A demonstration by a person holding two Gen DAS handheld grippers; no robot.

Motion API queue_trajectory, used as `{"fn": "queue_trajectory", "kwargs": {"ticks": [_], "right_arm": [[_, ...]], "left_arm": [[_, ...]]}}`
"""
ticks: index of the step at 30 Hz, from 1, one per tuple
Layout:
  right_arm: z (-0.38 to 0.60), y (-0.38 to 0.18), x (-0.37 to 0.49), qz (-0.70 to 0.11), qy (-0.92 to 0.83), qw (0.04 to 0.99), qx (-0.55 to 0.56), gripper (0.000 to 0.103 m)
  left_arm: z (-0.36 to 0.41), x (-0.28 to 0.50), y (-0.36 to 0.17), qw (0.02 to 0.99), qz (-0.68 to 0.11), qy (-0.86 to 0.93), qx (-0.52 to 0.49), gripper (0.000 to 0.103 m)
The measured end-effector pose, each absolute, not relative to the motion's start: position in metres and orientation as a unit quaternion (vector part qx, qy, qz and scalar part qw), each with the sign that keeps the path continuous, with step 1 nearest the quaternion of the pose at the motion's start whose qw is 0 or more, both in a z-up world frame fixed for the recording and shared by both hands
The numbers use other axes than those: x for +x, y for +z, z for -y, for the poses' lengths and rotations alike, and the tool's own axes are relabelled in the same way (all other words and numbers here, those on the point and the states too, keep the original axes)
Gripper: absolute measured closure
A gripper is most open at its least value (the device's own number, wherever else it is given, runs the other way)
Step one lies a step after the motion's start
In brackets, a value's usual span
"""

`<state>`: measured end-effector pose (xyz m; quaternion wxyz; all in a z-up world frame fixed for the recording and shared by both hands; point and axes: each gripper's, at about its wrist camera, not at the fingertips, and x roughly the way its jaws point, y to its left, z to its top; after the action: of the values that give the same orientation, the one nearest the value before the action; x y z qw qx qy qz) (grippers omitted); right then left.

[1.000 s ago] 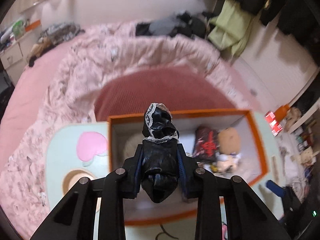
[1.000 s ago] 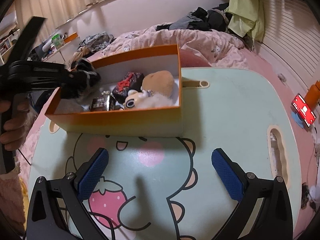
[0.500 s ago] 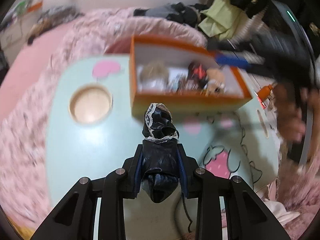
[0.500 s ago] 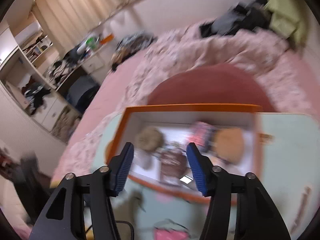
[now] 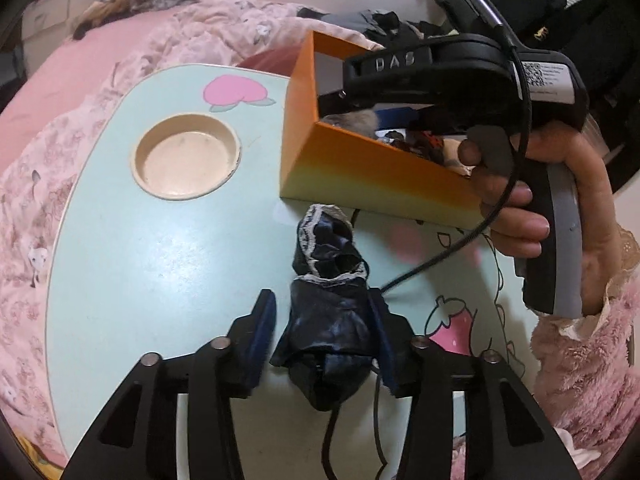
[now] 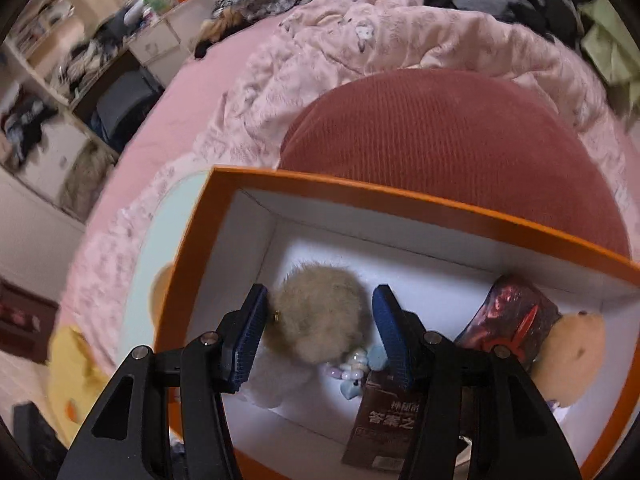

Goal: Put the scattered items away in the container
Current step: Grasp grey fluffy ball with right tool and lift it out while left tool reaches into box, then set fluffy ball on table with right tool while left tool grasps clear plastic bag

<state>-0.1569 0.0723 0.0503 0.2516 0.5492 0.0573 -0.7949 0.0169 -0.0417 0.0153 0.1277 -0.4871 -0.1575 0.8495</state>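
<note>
Along the left wrist view, the left gripper [image 5: 322, 322] has its fingers spread with the black lace-trimmed cloth [image 5: 328, 300] between them; the cloth leans on the right pad, and a gap shows beside the left pad, so it looks released rather than pinched. It lies on the mint table [image 5: 160, 240], just in front of the orange box [image 5: 360, 176] and outside it. The right hand [image 5: 552, 200] holds its tool over the box's near wall. A round recess [image 5: 186, 158] sits in the tabletop well to the left.

From the right wrist view, the right gripper [image 6: 318, 326] hangs inside the box with jaws apart, straddling a beige fur pompom [image 6: 316, 316]; I cannot tell whether the pads touch it. Beside it in the box lie a dark booklet [image 6: 384, 424], a red-printed packet [image 6: 508, 316] and a tan plush toy [image 6: 572, 352].

The cloth seems the item left to put away. To do it well, close firmly on the bundle's thick middle, lift it clear of the near wall, and drop it into the bare white floor at the box's left end. Move the right tool out first so the two do not collide.
</note>
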Motion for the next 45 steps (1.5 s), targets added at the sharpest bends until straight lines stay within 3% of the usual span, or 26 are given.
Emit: {"fn": "queue_trajectory", "kwargs": {"ticks": [1,4,7,16,24,26,30,31,45], "right_arm": [[-0.072,0.05,-0.154,-0.07,-0.799,0.25,0.543,0.061],[-0.074,0.049,-0.144,-0.089,-0.809,0.252,0.524,0.061],[-0.087,0.056,-0.145,-0.037,-0.813,0.277,0.511,0.066],[-0.167,0.15,-0.081,0.031,-0.85,0.351,0.392,0.066],[-0.195,0.107,-0.022,-0.024,-0.828,0.328,0.455,0.066],[-0.193,0.086,-0.016,-0.027,-0.823,0.313,0.473,0.066],[-0.202,0.053,-0.014,-0.023,-0.828,0.271,0.49,0.066],[-0.204,0.05,-0.013,-0.025,-0.832,0.262,0.488,0.066],[-0.233,0.057,-0.014,0.029,-0.849,0.244,0.468,0.063]], "left_arm": [[0.042,0.016,0.016,0.127,0.155,0.85,-0.486,0.052],[0.041,0.013,0.021,0.12,0.15,0.856,-0.48,0.046],[0.048,0.016,0.024,0.116,0.151,0.862,-0.47,0.042],[0.066,0.013,0.047,0.113,0.156,0.877,-0.44,0.04],[0.049,-0.01,0.09,0.106,0.07,0.903,-0.41,0.041],[0.036,-0.021,0.099,0.112,0.038,0.9,-0.419,0.045],[0.01,-0.053,0.095,0.135,-0.012,0.864,-0.485,0.084],[0.005,-0.06,0.092,0.14,-0.024,0.854,-0.5,0.087],[-0.04,-0.113,0.06,0.14,-0.118,0.791,-0.584,0.085]]}}
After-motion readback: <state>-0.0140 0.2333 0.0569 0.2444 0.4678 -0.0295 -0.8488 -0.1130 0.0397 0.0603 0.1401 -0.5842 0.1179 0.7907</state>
